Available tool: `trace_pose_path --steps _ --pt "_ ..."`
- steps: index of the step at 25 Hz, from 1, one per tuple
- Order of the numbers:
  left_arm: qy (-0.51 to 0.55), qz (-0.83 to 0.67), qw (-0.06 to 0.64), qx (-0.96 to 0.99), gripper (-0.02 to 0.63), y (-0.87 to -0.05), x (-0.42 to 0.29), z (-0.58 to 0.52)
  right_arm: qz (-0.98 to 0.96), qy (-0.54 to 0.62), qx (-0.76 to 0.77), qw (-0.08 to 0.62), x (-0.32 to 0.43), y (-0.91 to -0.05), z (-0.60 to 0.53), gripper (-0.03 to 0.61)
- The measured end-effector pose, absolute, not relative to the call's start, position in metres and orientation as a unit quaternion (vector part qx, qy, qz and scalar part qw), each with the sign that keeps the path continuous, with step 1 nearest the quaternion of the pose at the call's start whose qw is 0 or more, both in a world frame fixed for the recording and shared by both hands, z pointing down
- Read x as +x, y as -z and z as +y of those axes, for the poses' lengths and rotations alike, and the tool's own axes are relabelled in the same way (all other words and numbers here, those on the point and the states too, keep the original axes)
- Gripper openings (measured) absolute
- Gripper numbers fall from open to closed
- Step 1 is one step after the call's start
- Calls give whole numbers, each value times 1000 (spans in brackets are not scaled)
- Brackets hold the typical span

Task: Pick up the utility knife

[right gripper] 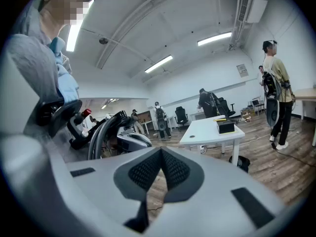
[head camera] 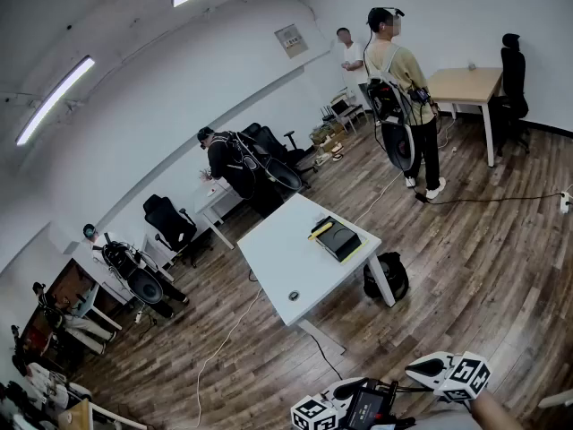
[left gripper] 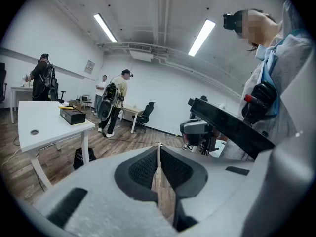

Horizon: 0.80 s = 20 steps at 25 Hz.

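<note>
A white table [head camera: 282, 258] stands in the middle of the room, well away from both grippers. On it rests a black box [head camera: 341, 241], and a yellow object [head camera: 320, 228], possibly the utility knife, lies at the box's far end; it is too small to be sure. The same box [left gripper: 72, 115] and yellow object [right gripper: 220, 119] show in the gripper views. My left gripper [left gripper: 158, 145] is shut with nothing between its jaws. Its marker cube [head camera: 315, 414] sits at the bottom edge of the head view. My right gripper [right gripper: 161, 150] is also shut and empty, and its cube [head camera: 466, 375] is lower right.
A small dark round item [head camera: 294, 296] lies on the near part of the table. A black bag [head camera: 388, 277] sits under it. One person [head camera: 404, 88] stands with a backpack near a wooden table [head camera: 466, 83]. Another person [head camera: 235, 164] bends at a desk. Cables cross the wood floor.
</note>
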State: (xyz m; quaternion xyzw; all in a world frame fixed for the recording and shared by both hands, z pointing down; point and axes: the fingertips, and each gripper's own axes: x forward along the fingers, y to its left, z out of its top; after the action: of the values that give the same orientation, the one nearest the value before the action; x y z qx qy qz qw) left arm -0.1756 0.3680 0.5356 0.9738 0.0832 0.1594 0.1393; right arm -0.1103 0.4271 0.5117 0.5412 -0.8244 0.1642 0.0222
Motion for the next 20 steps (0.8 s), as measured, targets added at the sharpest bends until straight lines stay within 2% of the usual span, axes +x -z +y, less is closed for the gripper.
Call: trace_pose_path --steps 15,20 --pt "-167 88 139 972 32 -539 -162 366 -828 -161 536 29 -100 -518 424 26" --pt "-167 84 140 972 32 -542 -163 366 -835 -156 528 10 -100 -517 424 29"
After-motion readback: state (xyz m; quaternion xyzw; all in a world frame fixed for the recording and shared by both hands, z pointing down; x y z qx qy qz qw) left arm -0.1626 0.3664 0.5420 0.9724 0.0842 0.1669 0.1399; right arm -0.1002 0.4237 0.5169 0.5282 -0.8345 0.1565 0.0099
